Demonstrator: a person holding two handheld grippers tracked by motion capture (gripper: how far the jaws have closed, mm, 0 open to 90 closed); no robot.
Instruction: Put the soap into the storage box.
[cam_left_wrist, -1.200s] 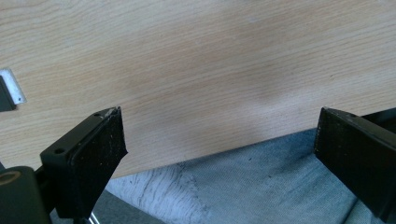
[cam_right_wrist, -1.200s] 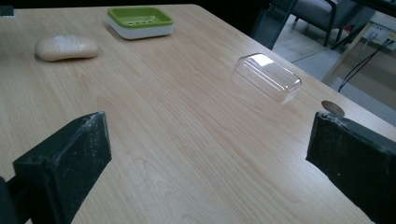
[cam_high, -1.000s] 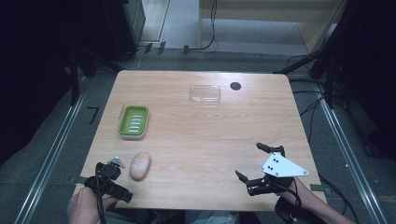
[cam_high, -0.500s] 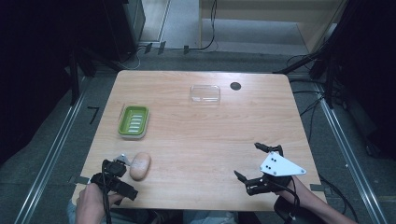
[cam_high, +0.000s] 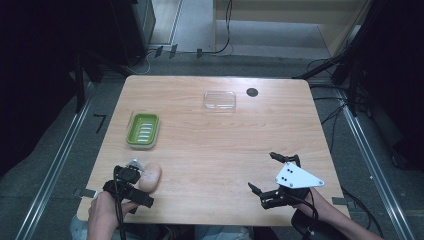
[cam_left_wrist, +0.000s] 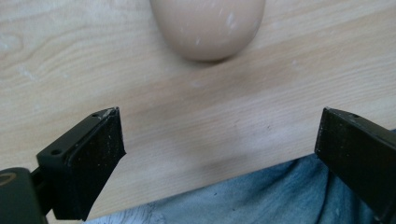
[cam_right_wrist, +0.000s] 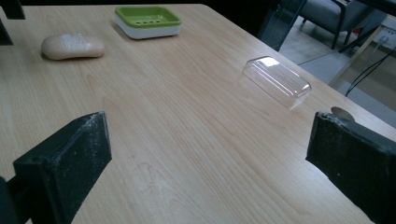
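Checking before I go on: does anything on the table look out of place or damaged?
The soap bar lies bare on the table by the left gripper, not in the green soap dish; its clear lid sits apart. No spills or damage.

Beige soap (cam_high: 150, 177), green dish (cam_high: 143, 129) (white base)

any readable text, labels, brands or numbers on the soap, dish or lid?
None readable.
Soap bar: faint embossed marks on top, too blurred to read.
Green soap dish: only slots, no lettering.
Clear lid: no print visible.
Left gripper and right gripper: no markings visible.
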